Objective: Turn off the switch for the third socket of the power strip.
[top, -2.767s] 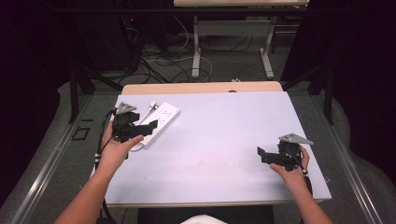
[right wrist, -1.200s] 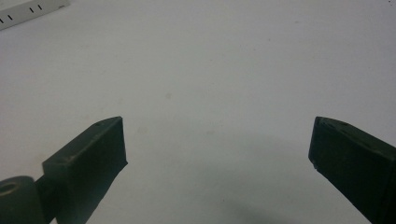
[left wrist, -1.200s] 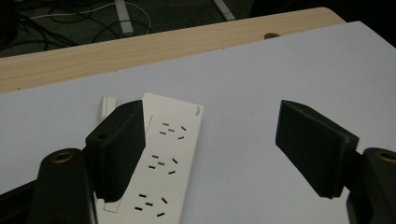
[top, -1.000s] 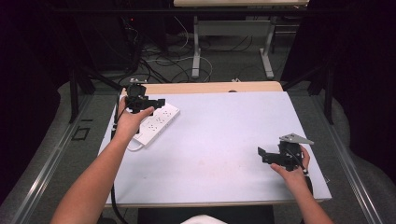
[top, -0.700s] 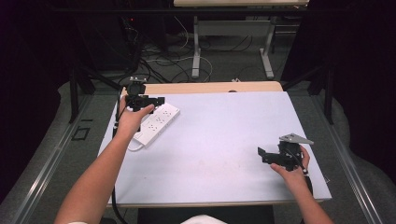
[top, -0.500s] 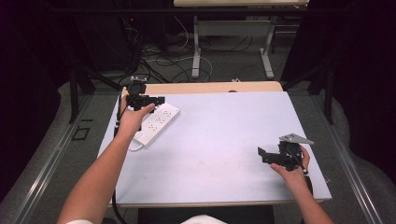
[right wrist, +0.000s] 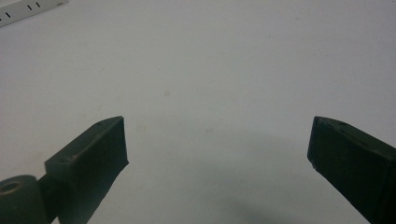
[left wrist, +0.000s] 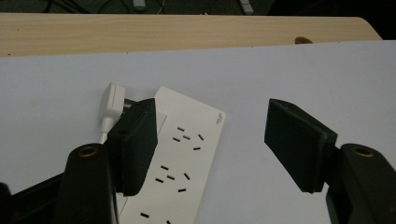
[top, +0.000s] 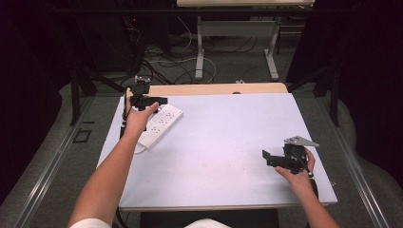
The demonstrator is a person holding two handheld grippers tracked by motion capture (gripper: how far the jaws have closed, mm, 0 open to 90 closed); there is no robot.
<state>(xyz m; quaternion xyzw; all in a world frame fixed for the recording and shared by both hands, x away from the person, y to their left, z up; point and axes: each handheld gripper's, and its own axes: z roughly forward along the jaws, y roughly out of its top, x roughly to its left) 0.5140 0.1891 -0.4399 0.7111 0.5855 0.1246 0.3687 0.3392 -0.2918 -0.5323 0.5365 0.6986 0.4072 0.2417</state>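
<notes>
White plastic power strip (left wrist: pixel 180 163) beneath left gripper (left wrist: pixel 210 135), jaws apart, empty; off-centre closing may skid strip. Right gripper (top: pixel 273 158) spread, empty

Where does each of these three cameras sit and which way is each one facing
High view: above the person's side, looking forward and down on the table; both forearms, left gripper, right gripper.
Left gripper view: rides the left gripper, looking between its open jaws at the power strip.
Right gripper view: rides the right gripper, looking across bare tabletop between open jaws.
Shared: the power strip appears in all three.
</notes>
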